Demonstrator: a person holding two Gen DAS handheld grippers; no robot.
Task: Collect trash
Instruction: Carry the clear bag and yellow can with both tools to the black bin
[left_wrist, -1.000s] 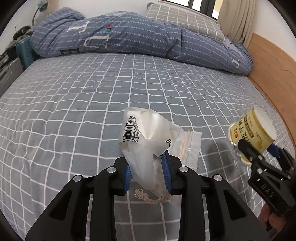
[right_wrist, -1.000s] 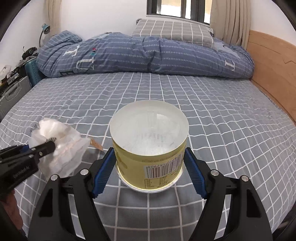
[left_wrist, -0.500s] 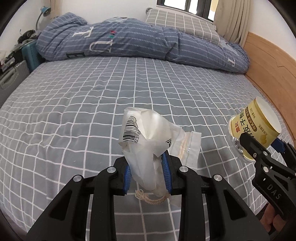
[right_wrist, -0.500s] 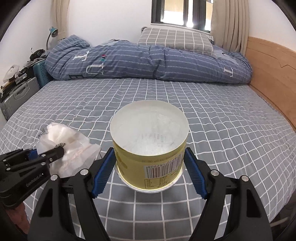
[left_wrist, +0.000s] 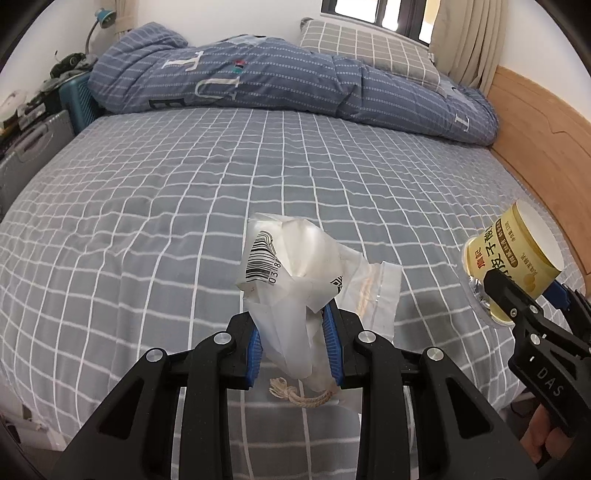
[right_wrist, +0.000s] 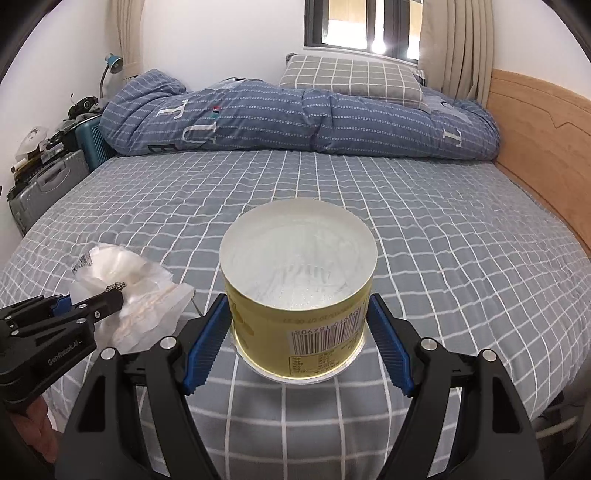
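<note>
At nine o'clock in the right wrist view, a grey suitcase (right_wrist: 48, 184) and a teal case (right_wrist: 90, 142) stand beside the bed, with a small blue lamp (right_wrist: 114, 64) on the wall above them. Below, at about eight o'clock, the left gripper (right_wrist: 114, 295) reaches in from the edge, its fingers closed on a crumpled plastic bag (right_wrist: 129, 273) that is lifted clear of the grey checked bedspread (right_wrist: 443, 229). In the left wrist view that same left gripper (left_wrist: 293, 343) sits at six o'clock, its blue pads (left_wrist: 255, 347) pinching the lower part of the plastic bag (left_wrist: 291, 280); a barcode label shows on the bag's upper left, a clear zip pouch (left_wrist: 380, 295) sticks out toward three o'clock, and a short piece of twine (left_wrist: 299, 395) hangs beneath the pads. At the centre of the right wrist view, the right gripper (right_wrist: 299, 332) clasps a yellow can (right_wrist: 299, 280) between its blue pads (right_wrist: 205, 343), which press on the can's two sides; the can's pale open end faces the camera's upper side and a barcode shows on its wall at five o'clock. The left wrist view shows the yellow can (left_wrist: 517, 254) at three o'clock, tilted, held in the right gripper (left_wrist: 524, 295) above the bed's right edge. Toward twelve o'clock, a blue striped duvet (right_wrist: 295, 118) lies bunched across the far end of the bed with a grey checked pillow (right_wrist: 354, 79) behind it, under a window (right_wrist: 362, 26). At two o'clock, beige curtains (right_wrist: 461, 48) hang beside a wooden headboard (right_wrist: 546, 140) that runs down the right side.
</note>
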